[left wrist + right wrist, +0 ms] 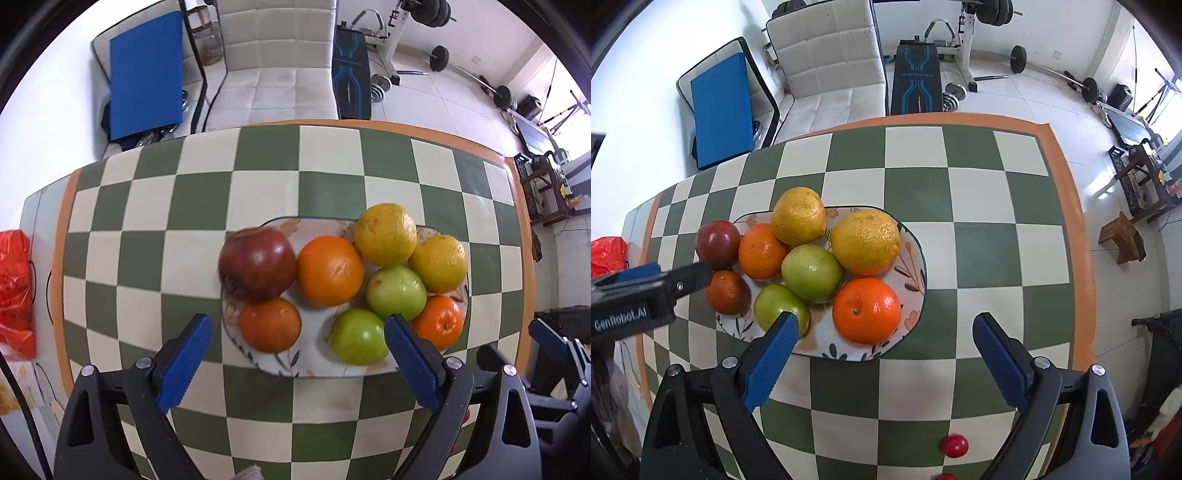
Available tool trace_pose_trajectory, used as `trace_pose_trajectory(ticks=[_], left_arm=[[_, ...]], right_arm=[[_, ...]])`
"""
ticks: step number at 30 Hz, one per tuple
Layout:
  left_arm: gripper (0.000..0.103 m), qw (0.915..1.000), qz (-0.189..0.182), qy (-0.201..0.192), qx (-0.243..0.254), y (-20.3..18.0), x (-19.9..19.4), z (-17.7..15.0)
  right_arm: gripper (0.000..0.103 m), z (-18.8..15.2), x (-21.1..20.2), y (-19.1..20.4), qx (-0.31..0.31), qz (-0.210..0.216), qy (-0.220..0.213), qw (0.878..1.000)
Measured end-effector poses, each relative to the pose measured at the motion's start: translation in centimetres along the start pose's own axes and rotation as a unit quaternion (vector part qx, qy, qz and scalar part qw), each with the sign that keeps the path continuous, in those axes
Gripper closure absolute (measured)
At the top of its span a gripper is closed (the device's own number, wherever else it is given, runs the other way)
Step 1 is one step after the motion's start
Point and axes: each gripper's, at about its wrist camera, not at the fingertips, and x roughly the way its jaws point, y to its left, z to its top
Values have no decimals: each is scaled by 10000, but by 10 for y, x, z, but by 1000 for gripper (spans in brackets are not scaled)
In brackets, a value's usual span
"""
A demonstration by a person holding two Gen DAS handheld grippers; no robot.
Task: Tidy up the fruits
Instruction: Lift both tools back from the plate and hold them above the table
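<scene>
A floral plate (pixel 317 354) on the checkered cloth holds a dark red apple (pixel 256 266) at its left rim, an orange (pixel 330 270), two yellow citrus (pixel 385 234), two green apples (pixel 396 292), a tangerine (pixel 439 322) and a dark brownish orange (pixel 269 325). My left gripper (pixel 297 325) is open just above the plate's near edge, holding nothing. In the right wrist view the same plate (pixel 820 339) lies front left, and my right gripper (pixel 886 321) is open and empty over the tangerine (pixel 866 310). The left gripper (pixel 665 280) reaches in beside the red apple (pixel 718 243).
Two small red fruits (pixel 955 445) lie on the cloth near the table's front edge. A red plastic bag (pixel 14 288) sits off the table's left end. Beyond the far edge stand a white chair (pixel 277 74) and gym gear; a wooden stool (pixel 1121 236) is at the right.
</scene>
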Motion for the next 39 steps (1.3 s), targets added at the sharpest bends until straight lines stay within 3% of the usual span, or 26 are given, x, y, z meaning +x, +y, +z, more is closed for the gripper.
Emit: trace_pose_trajectory(ticks=[8, 18, 30, 39], left_arm=[[8, 9986, 173, -504, 27, 2, -38, -43], [8, 9913, 122, -1308, 73, 2, -121, -88], [8, 9825, -66, -1855, 131, 2, -199, -142], [8, 9770, -123, -2122, 160, 2, -234, -175]], right_arm=[[6, -24, -40, 0, 35, -138, -370, 9992], [6, -60, -130, 11, -161, -224, -1099, 9936], [6, -108, -227, 25, -214, -35, -1789, 9836], [6, -141, -273, 28, -155, 87, -2064, 9783]])
